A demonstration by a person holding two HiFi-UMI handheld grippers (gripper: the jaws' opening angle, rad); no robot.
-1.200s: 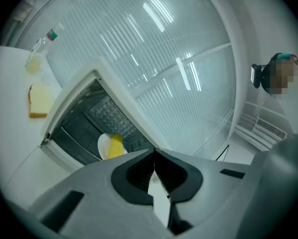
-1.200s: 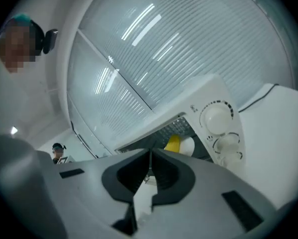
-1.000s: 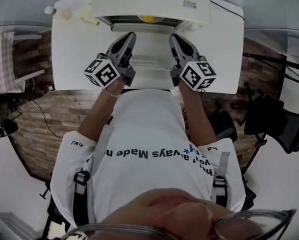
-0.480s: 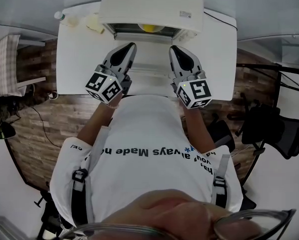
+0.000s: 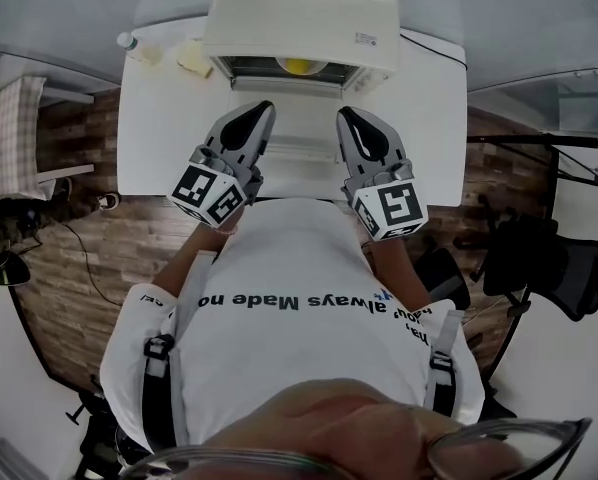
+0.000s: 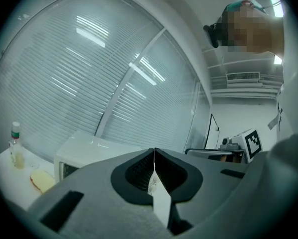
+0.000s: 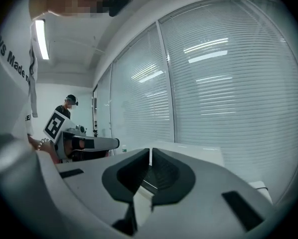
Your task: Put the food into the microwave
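Observation:
A white microwave (image 5: 301, 8) stands at the back of the white table (image 5: 159, 118). Something yellow, the food (image 5: 299, 66), shows in its dark front opening. A pale panel (image 5: 299, 118) lies flat in front of that opening; it looks like a door folded down. My left gripper (image 5: 263, 108) and right gripper (image 5: 345, 114) hover side by side over that panel, tips pointing at the microwave and short of it. In the left gripper view the gripper (image 6: 154, 151) is shut on nothing. In the right gripper view the gripper (image 7: 150, 151) is likewise shut and empty.
A small bottle (image 5: 129, 42) and a pale yellow flat piece (image 5: 193, 58) sit on the table left of the microwave; the left gripper view shows the bottle (image 6: 15, 144) and the piece (image 6: 42, 180) too. Window blinds (image 6: 89, 73) rise behind. A black chair (image 5: 549, 268) stands at the right.
Both grippers have drawn back a little from the microwave toward the person, staying shut. The gap between their tips and the opening has grown.

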